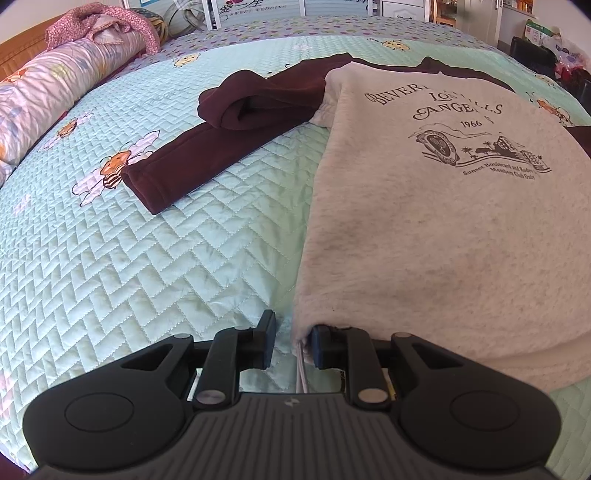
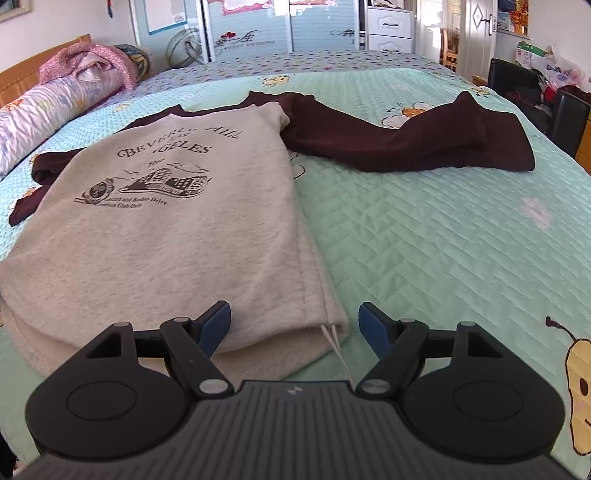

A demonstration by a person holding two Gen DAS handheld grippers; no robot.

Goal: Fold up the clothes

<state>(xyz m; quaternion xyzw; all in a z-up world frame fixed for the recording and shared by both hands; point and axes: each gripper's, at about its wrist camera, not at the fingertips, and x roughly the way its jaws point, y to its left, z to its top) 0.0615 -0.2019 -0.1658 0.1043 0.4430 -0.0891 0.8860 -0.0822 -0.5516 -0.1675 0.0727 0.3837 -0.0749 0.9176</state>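
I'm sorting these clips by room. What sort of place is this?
Most likely a home bedroom: a sweatshirt lies on a bed's quilted bedspread, a rolled duvet rests by the wooden headboard, and a sliding-door wardrobe stands behind.

My left hand-held gripper (image 1: 290, 341) points steeply down, its black fingers drawn close with only a narrow gap between the pads. The hem corner of the sweatshirt (image 1: 443, 229) sits in that gap against the right-side pad; from the left wrist view I cannot tell whether the left-side pad touches the cloth. My right hand-held gripper (image 2: 295, 325) also tilts downward, its two blue-padded fingers (image 2: 216, 325) spread wide apart. They straddle the sweatshirt's other hem corner, and neither pad presses on the fabric. Of both tools I see only the dark ribbed body, linkage arms and round pivots; no hand or sleeve shows.
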